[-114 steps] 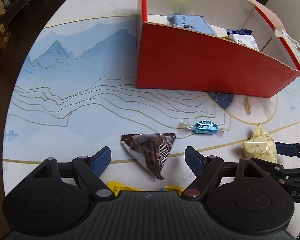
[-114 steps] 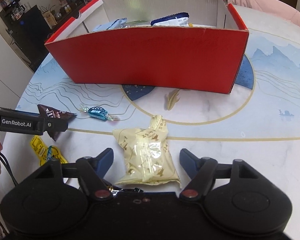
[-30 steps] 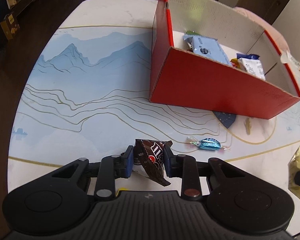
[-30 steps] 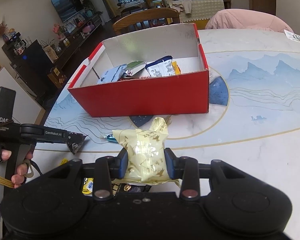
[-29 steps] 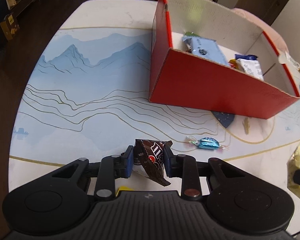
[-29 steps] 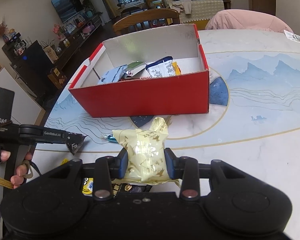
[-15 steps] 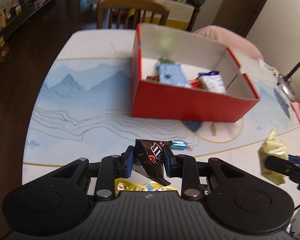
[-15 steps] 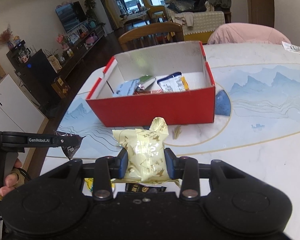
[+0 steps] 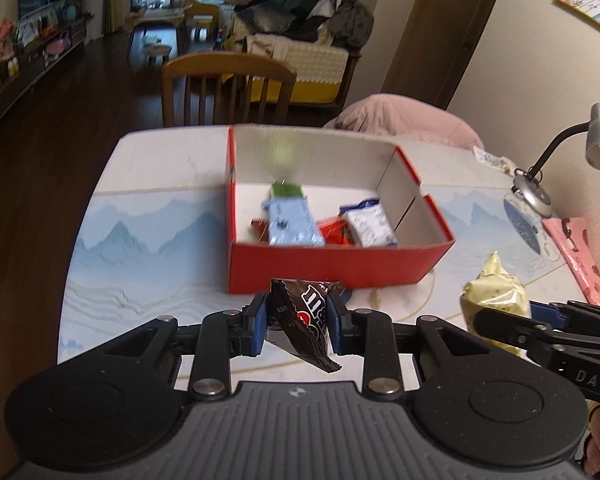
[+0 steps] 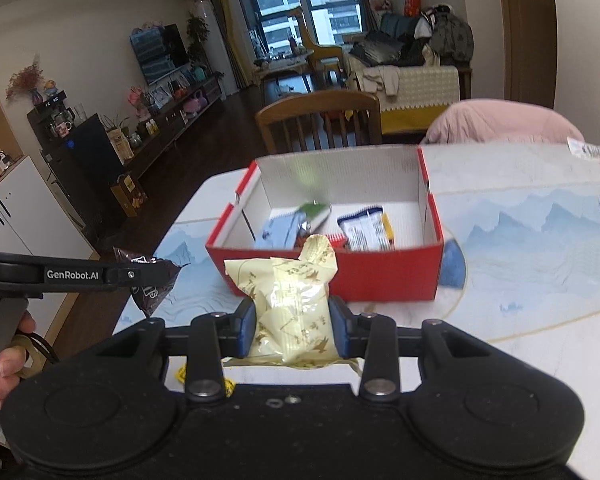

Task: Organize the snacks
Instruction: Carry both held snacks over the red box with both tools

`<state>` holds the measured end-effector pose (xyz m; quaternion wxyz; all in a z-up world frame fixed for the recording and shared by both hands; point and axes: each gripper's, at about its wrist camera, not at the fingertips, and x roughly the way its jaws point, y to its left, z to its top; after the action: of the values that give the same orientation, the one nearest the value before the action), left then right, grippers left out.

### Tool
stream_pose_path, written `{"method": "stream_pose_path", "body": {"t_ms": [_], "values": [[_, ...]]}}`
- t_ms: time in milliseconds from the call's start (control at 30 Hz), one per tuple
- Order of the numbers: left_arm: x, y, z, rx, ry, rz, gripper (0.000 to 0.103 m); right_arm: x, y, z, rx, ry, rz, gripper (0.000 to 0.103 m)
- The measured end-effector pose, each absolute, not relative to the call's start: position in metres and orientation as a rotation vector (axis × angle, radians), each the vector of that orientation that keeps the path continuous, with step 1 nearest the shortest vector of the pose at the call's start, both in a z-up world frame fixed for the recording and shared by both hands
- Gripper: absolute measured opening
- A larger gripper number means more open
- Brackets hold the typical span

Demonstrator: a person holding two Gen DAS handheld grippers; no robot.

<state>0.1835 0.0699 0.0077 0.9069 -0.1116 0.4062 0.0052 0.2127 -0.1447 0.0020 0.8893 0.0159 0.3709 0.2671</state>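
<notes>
My left gripper (image 9: 297, 322) is shut on a brown M&M's packet (image 9: 306, 322), held in the air short of the red cardboard box (image 9: 332, 266). My right gripper (image 10: 294, 326) is shut on a pale yellow snack bag (image 10: 290, 312), also held above the table in front of the box (image 10: 380, 272). The box is open on top and holds several wrapped snacks, among them a light blue packet (image 9: 290, 224) and a white and blue packet (image 9: 370, 226). The right gripper and its yellow bag (image 9: 494, 294) show at the right of the left wrist view.
The box stands on a white table with blue mountain print (image 9: 148, 240). A wooden chair (image 9: 228, 92) stands behind the table. A desk lamp (image 9: 572, 156) and a pink packet (image 9: 580, 260) are at the table's right edge. A yellow wrapper (image 10: 204, 378) lies under the right gripper.
Both grippers closed on their snacks and lifted them off the table. Over the last second both rose higher, so more of the box's inside shows.
</notes>
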Motion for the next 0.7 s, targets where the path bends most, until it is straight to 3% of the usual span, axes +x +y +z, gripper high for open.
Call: {"method": "stream_pose_path", "body": {"t_ms": [700], "values": [[0.268,0.060,0.023,-0.177,0.837,0.066,0.029,0.305,-0.126,0.022,-0.044,0.737,0.555,0.037]]}}
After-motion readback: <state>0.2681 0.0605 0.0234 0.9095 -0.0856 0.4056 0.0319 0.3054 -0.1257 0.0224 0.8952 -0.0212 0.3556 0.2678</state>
